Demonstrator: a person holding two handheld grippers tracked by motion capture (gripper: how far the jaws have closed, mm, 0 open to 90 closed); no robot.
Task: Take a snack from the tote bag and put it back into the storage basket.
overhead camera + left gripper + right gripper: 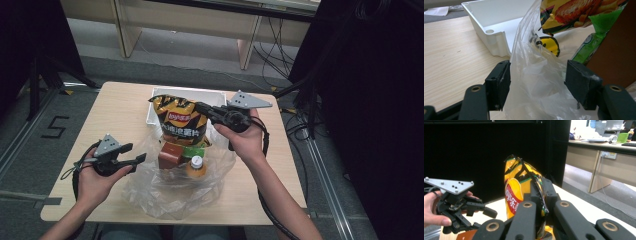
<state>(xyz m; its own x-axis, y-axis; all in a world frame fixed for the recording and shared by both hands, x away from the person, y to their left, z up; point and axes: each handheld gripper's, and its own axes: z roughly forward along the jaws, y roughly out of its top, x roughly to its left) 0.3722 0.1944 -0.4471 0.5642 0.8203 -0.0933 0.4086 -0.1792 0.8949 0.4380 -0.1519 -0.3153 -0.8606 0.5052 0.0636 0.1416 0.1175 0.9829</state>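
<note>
1. The high view is evenly lit from above; the table (pixel 120 115) is bright and its surroundings dark.
2. The clear plastic bag (pixel 536 87) shows soft glare.
3. The right gripper view's near jaws are blurred against a black backdrop.

A handwritten 5 (pixel 54 127) stood on the floor, and the chip bag (pixel 181 121) bore blurred, unreadable white characters.
</note>
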